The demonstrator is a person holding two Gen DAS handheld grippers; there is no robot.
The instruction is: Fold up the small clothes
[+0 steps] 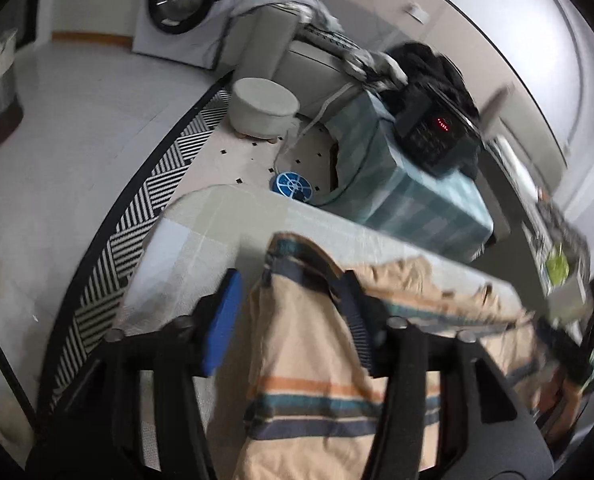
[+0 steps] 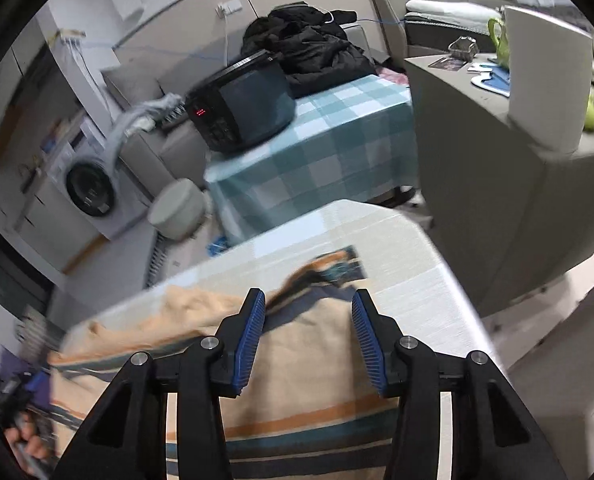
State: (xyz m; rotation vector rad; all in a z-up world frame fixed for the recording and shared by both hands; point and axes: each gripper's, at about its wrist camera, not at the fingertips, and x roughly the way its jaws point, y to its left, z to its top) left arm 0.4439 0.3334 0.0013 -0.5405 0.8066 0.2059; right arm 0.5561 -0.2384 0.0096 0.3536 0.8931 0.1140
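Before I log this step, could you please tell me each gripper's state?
Left gripper: open, striped garment between its jaws, not pinched.
Right gripper: open above it.

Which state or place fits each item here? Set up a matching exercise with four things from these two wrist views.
Things:
1. striped garment
2. black appliance
3. washing machine
4. right tongs

Descriptions:
A. on the checked teal cloth
B. open, above the fabric
C. against the far wall, round door
D. lying on the pale table

Pairs: 1-D, 2-A, 3-C, 4-B
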